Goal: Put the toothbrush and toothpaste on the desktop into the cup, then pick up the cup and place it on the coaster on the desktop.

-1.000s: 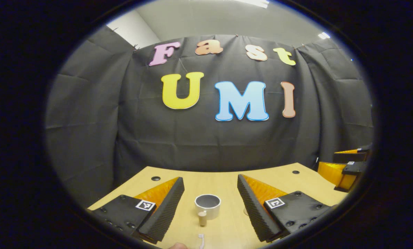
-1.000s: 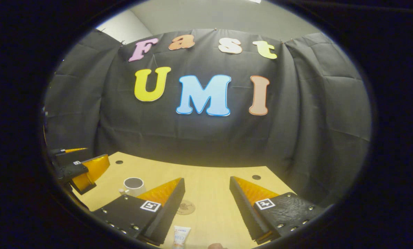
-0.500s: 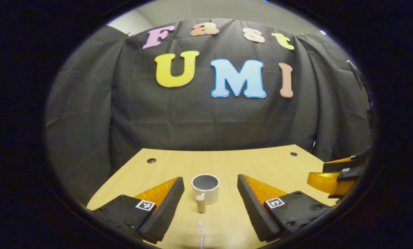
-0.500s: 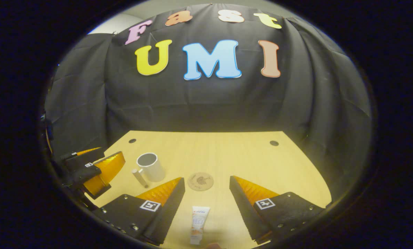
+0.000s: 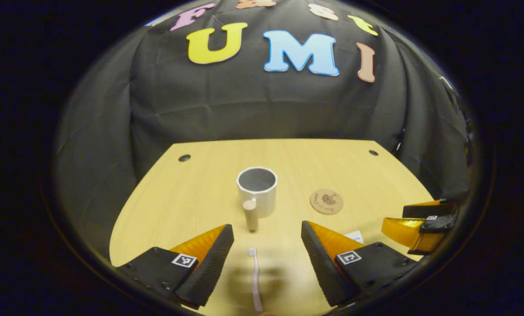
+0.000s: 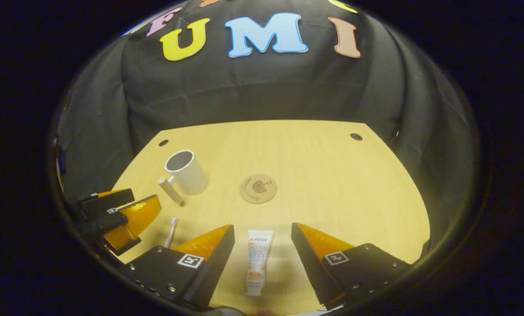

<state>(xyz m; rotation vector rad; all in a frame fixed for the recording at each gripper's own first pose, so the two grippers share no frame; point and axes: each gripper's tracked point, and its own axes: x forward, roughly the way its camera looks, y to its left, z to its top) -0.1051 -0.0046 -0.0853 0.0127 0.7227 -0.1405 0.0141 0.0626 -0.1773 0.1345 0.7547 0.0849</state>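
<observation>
A white toothbrush lies on the wooden desktop, pointing away, between the spread fingers of my open left gripper. Beyond it stands a white cup with a stubby wooden handle toward me. The round cork coaster lies to the cup's right. In the right gripper view a toothpaste tube lies lengthwise between the fingers of my open right gripper. There the cup is at the far left, the coaster straight ahead, the toothbrush at the left.
The other gripper shows at the right edge of the left gripper view, and the left one at the left edge of the right gripper view. Small dark holes mark the desktop's far corners. Black cloth closes the back.
Both views have tipped downward and show much more of the desktop. The toothbrush and the toothpaste tube now lie farther up between the fingers. Both grippers stay open.
</observation>
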